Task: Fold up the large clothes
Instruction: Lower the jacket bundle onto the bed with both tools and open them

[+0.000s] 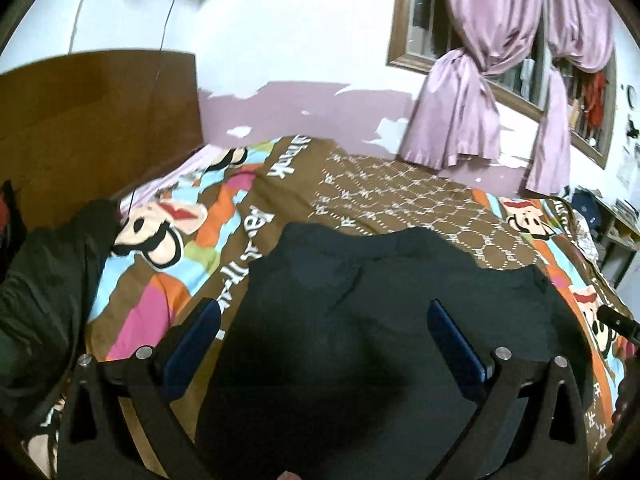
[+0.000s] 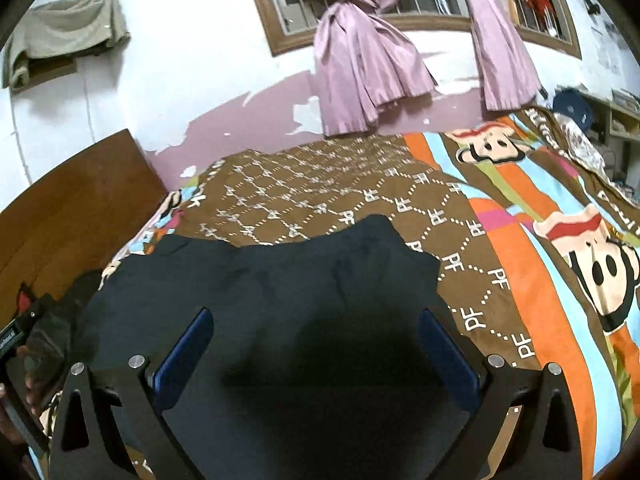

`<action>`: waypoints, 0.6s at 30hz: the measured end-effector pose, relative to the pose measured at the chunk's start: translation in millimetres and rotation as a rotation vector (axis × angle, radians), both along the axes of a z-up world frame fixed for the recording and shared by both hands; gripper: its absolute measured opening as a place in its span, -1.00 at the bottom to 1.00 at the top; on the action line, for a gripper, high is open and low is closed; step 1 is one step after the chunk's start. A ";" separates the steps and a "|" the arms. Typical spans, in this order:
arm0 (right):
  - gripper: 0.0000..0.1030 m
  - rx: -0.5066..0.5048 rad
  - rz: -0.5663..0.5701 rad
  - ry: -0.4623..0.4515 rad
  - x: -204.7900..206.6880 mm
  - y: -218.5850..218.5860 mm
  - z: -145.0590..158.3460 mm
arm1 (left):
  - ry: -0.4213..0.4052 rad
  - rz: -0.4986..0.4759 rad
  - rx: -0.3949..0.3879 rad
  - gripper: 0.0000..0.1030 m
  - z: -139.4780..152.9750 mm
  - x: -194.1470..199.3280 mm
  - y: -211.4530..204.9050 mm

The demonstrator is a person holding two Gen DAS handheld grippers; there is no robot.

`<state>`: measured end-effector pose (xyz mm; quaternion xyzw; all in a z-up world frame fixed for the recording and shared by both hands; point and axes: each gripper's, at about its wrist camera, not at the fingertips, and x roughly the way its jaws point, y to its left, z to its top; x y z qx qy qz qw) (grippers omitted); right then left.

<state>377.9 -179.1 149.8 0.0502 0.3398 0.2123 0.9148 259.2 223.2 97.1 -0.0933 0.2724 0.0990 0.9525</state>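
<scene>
A large dark navy garment lies spread on the bed, its far edge wavy, and it is seen again in the right wrist view. My left gripper hovers above the garment's near part, open wide, with nothing between its blue pads. My right gripper is likewise open above the cloth, and its pads touch nothing. Part of the right gripper shows at the right edge of the left view. The left gripper shows at the left edge of the right view.
A bedspread with cartoon prints covers the bed. Another dark garment lies heaped at the left by the wooden headboard. Purple curtains hang over the window behind. A cluttered shelf stands at the far right.
</scene>
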 end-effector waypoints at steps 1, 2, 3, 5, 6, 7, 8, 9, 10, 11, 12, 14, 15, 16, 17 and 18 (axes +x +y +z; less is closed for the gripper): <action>1.00 0.002 0.007 -0.012 -5.0 2.0 3.3 | -0.009 -0.009 0.007 0.96 3.3 -2.8 -3.3; 1.00 0.006 0.013 -0.022 -9.1 4.2 6.1 | -0.018 -0.016 0.012 0.96 6.6 -6.1 -6.8; 1.00 0.011 0.020 -0.037 -14.7 6.7 10.0 | -0.023 -0.021 0.015 0.96 9.3 -9.5 -9.8; 1.00 0.019 0.036 -0.062 -25.1 11.6 16.7 | -0.038 -0.037 0.015 0.96 14.2 -15.6 -14.9; 1.00 0.019 0.045 -0.074 -29.8 14.3 19.6 | -0.045 -0.042 0.018 0.96 16.6 -19.0 -18.0; 1.00 0.017 0.053 -0.081 -33.0 16.2 21.5 | -0.050 -0.044 0.021 0.96 18.5 -22.0 -20.0; 1.00 0.016 0.069 -0.085 -37.6 19.2 23.8 | -0.057 -0.047 0.026 0.96 21.0 -25.9 -23.0; 1.00 0.019 0.085 -0.083 -42.1 21.6 25.7 | -0.063 -0.050 0.030 0.96 22.8 -29.3 -24.7; 1.00 0.023 0.098 -0.082 -46.2 22.3 27.2 | -0.067 -0.049 0.035 0.96 24.8 -34.0 -27.0; 1.00 0.027 0.107 -0.083 -50.0 22.1 28.5 | -0.072 -0.046 0.037 0.96 26.4 -38.5 -28.1; 1.00 0.030 0.111 -0.087 -54.4 22.7 30.1 | -0.087 -0.043 0.036 0.96 28.7 -45.1 -30.1; 1.00 0.037 0.120 -0.098 -63.5 22.8 33.3 | -0.115 -0.042 0.037 0.96 31.9 -56.2 -31.9; 1.00 0.039 0.127 -0.106 -69.3 23.2 35.4 | -0.127 -0.041 0.042 0.96 33.7 -62.2 -33.9; 1.00 0.038 0.132 -0.115 -74.6 24.1 37.2 | -0.135 -0.041 0.046 0.96 34.5 -66.3 -34.3; 1.00 0.037 0.138 -0.124 -80.2 24.2 38.5 | -0.145 -0.041 0.051 0.96 36.1 -71.0 -35.8; 1.00 0.036 0.144 -0.131 -84.6 25.5 40.0 | -0.150 -0.044 0.057 0.96 37.6 -74.8 -37.2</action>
